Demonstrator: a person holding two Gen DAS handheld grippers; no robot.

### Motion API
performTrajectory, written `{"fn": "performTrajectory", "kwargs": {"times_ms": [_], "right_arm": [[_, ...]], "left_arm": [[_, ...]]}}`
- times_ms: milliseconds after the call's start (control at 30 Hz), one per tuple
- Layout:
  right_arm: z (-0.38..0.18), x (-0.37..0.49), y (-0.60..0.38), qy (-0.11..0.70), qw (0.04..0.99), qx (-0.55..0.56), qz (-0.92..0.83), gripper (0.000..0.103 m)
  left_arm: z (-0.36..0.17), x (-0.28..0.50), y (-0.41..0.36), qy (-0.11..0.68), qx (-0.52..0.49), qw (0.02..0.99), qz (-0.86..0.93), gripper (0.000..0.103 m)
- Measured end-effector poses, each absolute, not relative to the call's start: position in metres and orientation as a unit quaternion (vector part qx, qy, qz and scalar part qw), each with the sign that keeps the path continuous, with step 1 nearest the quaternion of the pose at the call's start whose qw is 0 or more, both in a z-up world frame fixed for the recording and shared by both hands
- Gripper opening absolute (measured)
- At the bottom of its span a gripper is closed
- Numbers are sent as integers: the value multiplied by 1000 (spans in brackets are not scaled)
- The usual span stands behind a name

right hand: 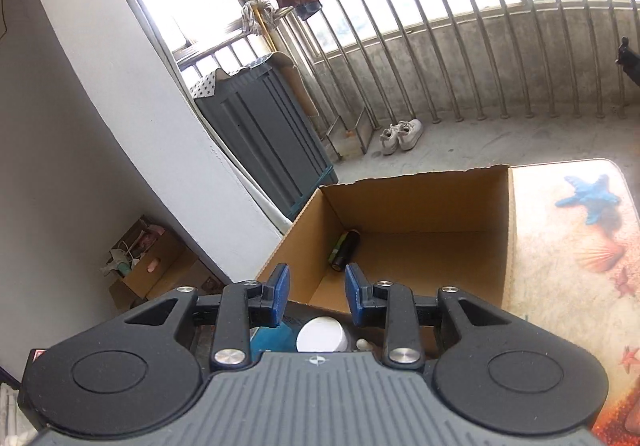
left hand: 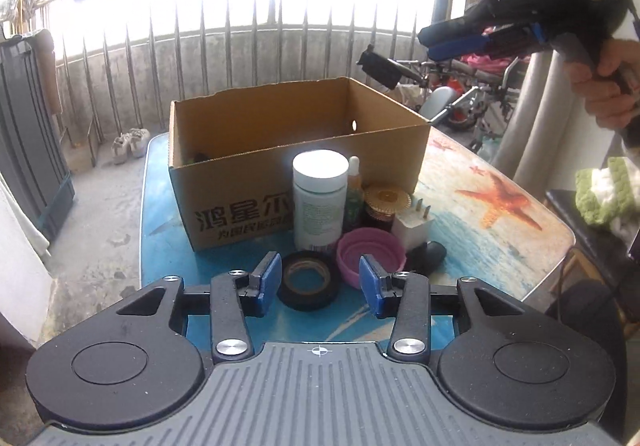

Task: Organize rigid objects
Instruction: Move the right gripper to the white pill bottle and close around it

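Observation:
An open cardboard box (left hand: pixel 248 150) stands on the table; the right wrist view shows a black cylinder (right hand: pixel 345 249) lying inside the box (right hand: pixel 420 258). In front of the box stand a white bottle (left hand: pixel 319 198), a small dropper bottle (left hand: pixel 353 194), a gold-lidded jar (left hand: pixel 386 204), a white plug adapter (left hand: pixel 414 228), a pink lid (left hand: pixel 370 256), a black tape roll (left hand: pixel 308 280) and a small black object (left hand: pixel 430 256). My left gripper (left hand: pixel 320 282) is open, low over the tape roll. My right gripper (right hand: pixel 316 292) is open and empty, held high above the box's near edge; it also shows in the left wrist view (left hand: pixel 456 40).
The table (left hand: pixel 500 230) has a beach print with starfish. A grey cabinet (right hand: pixel 264 134) stands by the wall left of the table. Balcony railings (left hand: pixel 248 46), shoes (right hand: pixel 400 136) on the floor and a bicycle (left hand: pixel 460 102) lie beyond.

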State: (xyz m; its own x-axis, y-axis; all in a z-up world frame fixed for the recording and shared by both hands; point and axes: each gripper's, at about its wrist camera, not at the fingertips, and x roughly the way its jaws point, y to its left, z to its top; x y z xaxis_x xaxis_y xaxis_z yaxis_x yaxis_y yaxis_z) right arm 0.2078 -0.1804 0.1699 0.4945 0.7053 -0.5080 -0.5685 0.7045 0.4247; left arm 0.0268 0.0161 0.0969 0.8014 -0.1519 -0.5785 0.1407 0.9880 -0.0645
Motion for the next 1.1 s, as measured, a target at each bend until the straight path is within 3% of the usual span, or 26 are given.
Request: {"fn": "performTrajectory", "kwargs": {"times_ms": [133,300,367,433,600,667,700,800,867,900,1100], "right_arm": [[132,159,-189,315,882,70,343,33],[70,121,-207,335,884,122,303,33],[57,115,-213,336,882,147,296,33],[52,114,-211,332,884,146,295,33],[61,117,-190,316,887,95,324,34],[66,122,-180,306,890,78,329,52],[69,126,-174,300,892,71,330,54],[74,135,-158,285,890,53,351,54],[77,142,-148,282,885,43,368,54],[78,145,-142,280,885,33,371,54],[73,158,-106,281,876,-41,390,55]], "left_arm": [[73,17,-7,280,-13,956,-89,43],[54,22,-18,251,-25,965,-75,46],[49,35,-15,233,-38,970,-64,62],[49,47,-11,216,-34,975,-45,71],[46,87,-2,185,-21,982,-43,71],[42,102,1,182,-18,982,-50,71],[40,107,1,184,-16,981,-51,71],[33,120,5,186,-25,980,-73,70],[28,123,9,188,-41,979,-71,56],[27,123,10,189,-42,979,-66,54],[29,105,4,175,-5,983,-58,53]]}}
